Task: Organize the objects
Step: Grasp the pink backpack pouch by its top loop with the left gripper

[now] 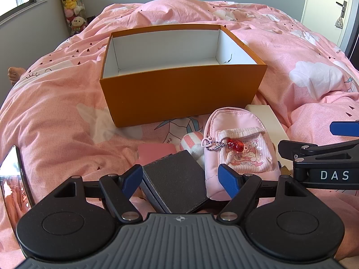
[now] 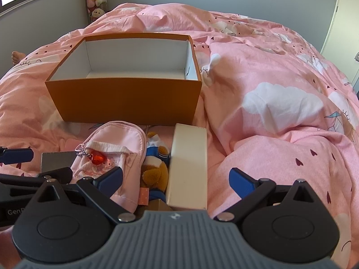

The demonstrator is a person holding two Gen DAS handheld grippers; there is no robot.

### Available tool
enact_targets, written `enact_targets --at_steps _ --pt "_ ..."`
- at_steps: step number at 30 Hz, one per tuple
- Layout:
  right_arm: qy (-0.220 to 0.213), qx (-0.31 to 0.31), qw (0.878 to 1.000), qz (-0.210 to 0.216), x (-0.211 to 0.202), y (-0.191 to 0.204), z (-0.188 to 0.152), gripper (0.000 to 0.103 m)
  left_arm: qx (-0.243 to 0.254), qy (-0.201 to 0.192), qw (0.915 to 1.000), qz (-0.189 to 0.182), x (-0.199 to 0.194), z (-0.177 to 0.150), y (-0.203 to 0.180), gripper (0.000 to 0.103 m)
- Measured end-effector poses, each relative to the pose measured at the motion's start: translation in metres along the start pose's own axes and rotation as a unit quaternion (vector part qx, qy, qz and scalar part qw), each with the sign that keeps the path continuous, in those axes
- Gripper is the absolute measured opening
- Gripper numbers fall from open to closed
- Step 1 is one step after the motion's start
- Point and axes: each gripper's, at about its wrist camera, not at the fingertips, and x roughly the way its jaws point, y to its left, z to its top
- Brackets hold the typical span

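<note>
An open orange box (image 1: pixel 179 94) with a white, empty inside stands on the pink bed; it also shows in the right wrist view (image 2: pixel 123 100). In front of it lies a pile: a pink mini backpack (image 1: pixel 242 154) (image 2: pixel 116 154) with a red charm, a dark grey flat box (image 1: pixel 177 179), a pink card (image 1: pixel 154 153), a striped plush (image 1: pixel 193 142), a white box (image 2: pixel 188 168) and a brown plush toy (image 2: pixel 154 172). My left gripper (image 1: pixel 180 180) is open, its fingers either side of the grey box. My right gripper (image 2: pixel 176 180) is open over the white box.
The pink duvet (image 2: pixel 280 112) is rumpled into high folds to the right of the box. A phone (image 1: pixel 13 179) lies at the left edge. A stack of plush toys (image 1: pixel 73 4) stands in the far corner. A bare foot (image 1: pixel 14 74) shows at the left.
</note>
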Motion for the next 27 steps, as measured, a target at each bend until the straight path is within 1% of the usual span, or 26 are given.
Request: enact_targets --at_steps 13,15,16,18,19,20,21,23,24,26,27 --pt "0.007 0.001 1.000 0.001 0.002 0.000 0.000 0.101 -0.001 0.000 1.0000 0.000 0.000 0.000 0.000 0.089" --pt "0.009 0.002 1.000 0.004 0.002 0.000 0.000 0.101 -0.002 0.001 1.0000 -0.001 0.002 -0.003 0.005 0.089" --pt "0.010 0.003 1.000 0.006 0.002 0.000 0.001 0.101 -0.003 0.001 1.0000 -0.003 0.002 -0.003 0.007 0.088" --pt "0.009 0.006 1.000 0.013 0.002 -0.002 0.001 0.101 -0.006 0.001 1.0000 -0.008 0.001 -0.004 0.005 0.081" --pt "0.008 0.008 1.000 0.017 0.002 -0.003 0.002 0.100 -0.011 0.000 0.9997 -0.020 0.000 -0.004 0.007 0.079" --pt "0.007 0.008 1.000 0.022 0.001 -0.004 0.003 0.097 -0.018 -0.003 0.9991 -0.038 0.000 -0.003 0.009 0.072" --pt "0.005 0.009 1.000 0.028 0.001 -0.005 0.005 0.094 -0.020 -0.002 0.9989 -0.043 0.002 -0.001 0.009 0.069" --pt "0.011 0.011 0.999 0.043 0.003 -0.007 0.008 0.079 -0.034 -0.004 0.9957 -0.086 0.001 0.007 0.014 0.066" --pt "0.015 0.013 0.998 0.052 0.004 -0.008 0.010 0.076 -0.038 -0.005 0.9943 -0.099 0.000 0.010 0.015 0.064" --pt "0.025 0.020 0.997 0.072 0.008 -0.011 0.014 0.065 -0.038 -0.003 0.9919 -0.121 0.002 0.018 0.014 0.064" --pt "0.030 0.023 0.996 0.079 0.010 -0.012 0.016 0.063 -0.034 0.004 0.9905 -0.133 0.005 0.022 0.013 0.064"
